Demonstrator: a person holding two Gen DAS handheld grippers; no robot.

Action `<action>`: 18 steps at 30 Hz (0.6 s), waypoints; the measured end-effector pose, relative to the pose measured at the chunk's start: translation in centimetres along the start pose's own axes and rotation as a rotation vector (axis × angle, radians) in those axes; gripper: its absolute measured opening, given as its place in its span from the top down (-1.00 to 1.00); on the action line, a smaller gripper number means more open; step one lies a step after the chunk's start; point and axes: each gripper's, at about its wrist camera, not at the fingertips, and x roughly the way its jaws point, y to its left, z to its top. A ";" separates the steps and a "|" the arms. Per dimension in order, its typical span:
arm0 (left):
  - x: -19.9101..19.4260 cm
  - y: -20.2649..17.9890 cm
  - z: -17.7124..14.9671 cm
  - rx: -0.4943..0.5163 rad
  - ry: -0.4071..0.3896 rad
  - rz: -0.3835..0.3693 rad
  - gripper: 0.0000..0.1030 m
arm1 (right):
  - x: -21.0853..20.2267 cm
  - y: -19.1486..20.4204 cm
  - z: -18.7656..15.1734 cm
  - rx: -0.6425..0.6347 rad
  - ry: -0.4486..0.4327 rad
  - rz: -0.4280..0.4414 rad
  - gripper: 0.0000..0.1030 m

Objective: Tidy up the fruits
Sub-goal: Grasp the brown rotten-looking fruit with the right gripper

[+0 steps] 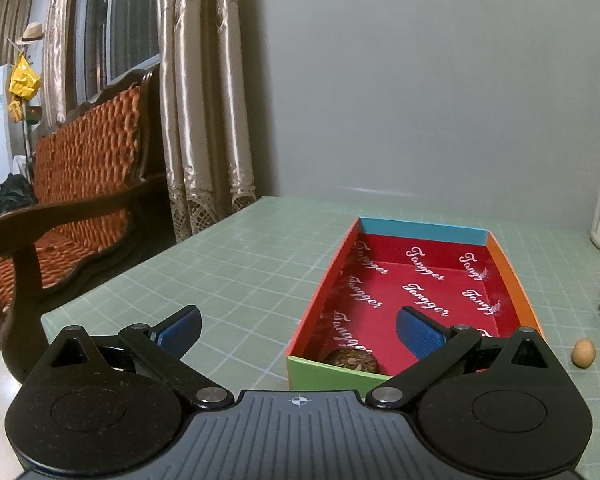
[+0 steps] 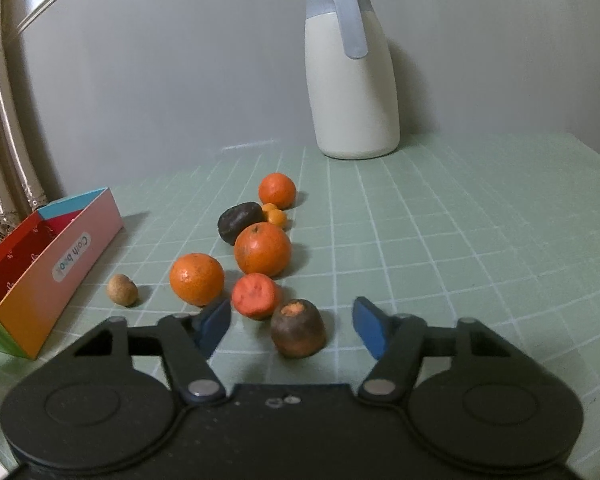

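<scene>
A colourful open box with a red inside stands on the green mat; a brown scaly fruit lies in its near corner. My left gripper is open and empty, its right finger over the box. In the right wrist view the box is at the left. Several fruits lie loose: oranges, a red-orange fruit, a dark fruit, a small tan fruit. My right gripper is open around a brown fruit, not touching it.
A white jug with a grey lid stands at the back of the table by the grey wall. A wooden sofa and curtains are beyond the table's left edge. Two tiny orange fruits lie among the pile.
</scene>
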 end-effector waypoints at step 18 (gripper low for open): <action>-0.1 1.9 -0.6 -0.002 0.022 0.031 -0.99 | 0.9 0.9 -0.2 -0.040 0.038 -0.043 0.43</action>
